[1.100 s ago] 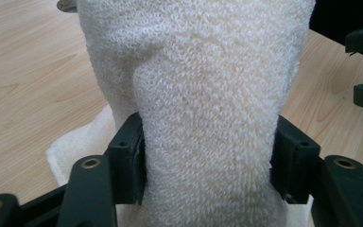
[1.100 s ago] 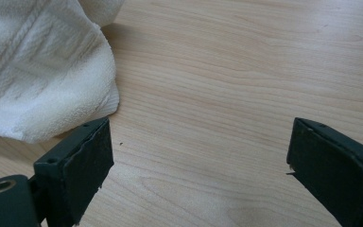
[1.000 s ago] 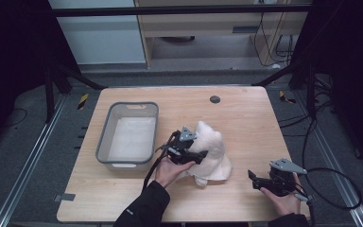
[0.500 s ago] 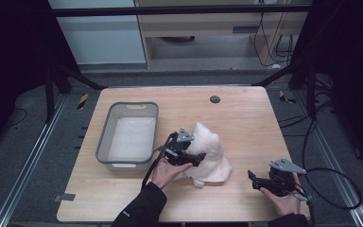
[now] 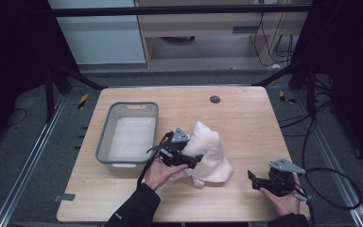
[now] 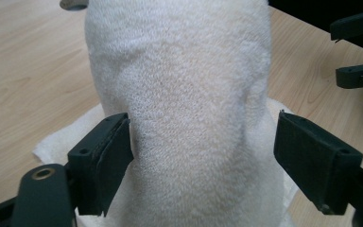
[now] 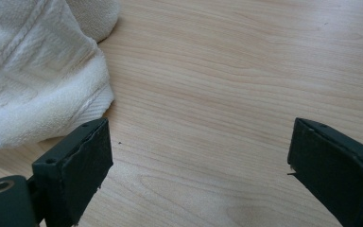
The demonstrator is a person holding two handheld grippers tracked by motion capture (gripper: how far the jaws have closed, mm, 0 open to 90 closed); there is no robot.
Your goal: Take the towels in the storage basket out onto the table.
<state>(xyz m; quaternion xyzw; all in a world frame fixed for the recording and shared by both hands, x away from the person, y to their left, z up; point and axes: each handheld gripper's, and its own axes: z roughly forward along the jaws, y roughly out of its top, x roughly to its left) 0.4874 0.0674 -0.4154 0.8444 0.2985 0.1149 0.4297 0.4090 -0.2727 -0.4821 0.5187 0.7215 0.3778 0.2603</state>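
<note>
A white terry towel (image 5: 209,147) stands in a tall crumpled heap at the middle of the wooden table (image 5: 246,118). My left gripper (image 5: 194,161) is at the heap's near left side and is open. In the left gripper view the towel (image 6: 184,94) rises between the jaws of the left gripper (image 6: 203,161); one pad touches the cloth and the other stands apart from it. My right gripper (image 5: 252,178) is open, low over bare wood to the right of the heap. In the right gripper view nothing lies between the jaws of the right gripper (image 7: 198,170), and the towel's edge (image 7: 33,71) is to their upper left.
A grey plastic basin (image 5: 103,138) with a white bottom stands left of the towel. A small black round spot (image 5: 214,99) is on the table's far side. Cables trail from both grippers toward the near edge. The right gripper's jaws (image 6: 359,52) appear far off in the left gripper view.
My left gripper has slid a little down the towel heap toward the person. The right gripper has stayed in place.
</note>
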